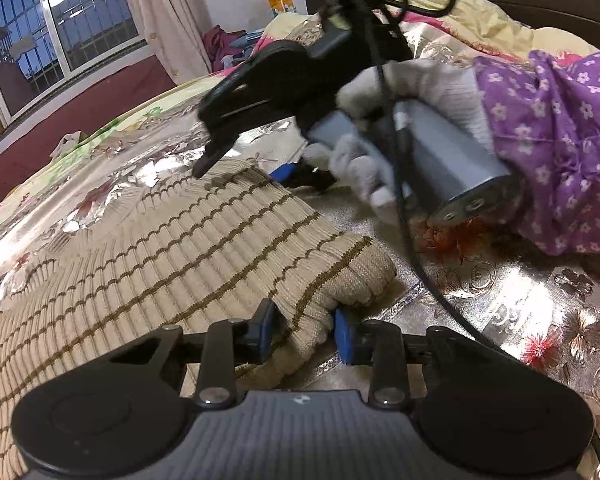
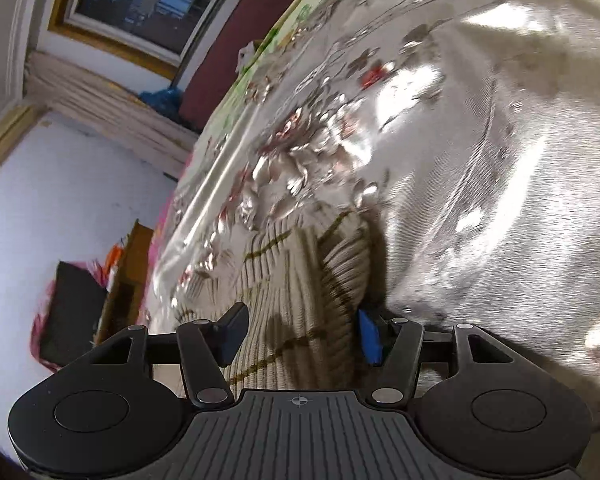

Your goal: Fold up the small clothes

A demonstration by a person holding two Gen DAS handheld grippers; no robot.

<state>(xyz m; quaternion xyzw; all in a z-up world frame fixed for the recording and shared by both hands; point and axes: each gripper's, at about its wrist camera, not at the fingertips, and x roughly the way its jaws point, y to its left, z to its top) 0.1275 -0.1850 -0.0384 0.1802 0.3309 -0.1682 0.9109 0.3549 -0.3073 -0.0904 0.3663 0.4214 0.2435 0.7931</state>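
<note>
Barred window [image 1: 56,36] and pink curtain [image 1: 168,12] at far left, above a shiny floral bedcover [image 1: 540,288] spread across the bed. Beige striped knit garment [image 1: 140,260] lying flat on that cover. Left gripper [image 1: 305,330] narrowed, jaws pinching a bunched corner of the knit between blue pads. Right gripper [image 2: 300,334], held in a white-gloved hand [image 1: 412,92], about half open, knit between its pads, grip unclear.

home bedroom: bed [image 1: 520,280], curtained window [image 1: 60,32].
</note>
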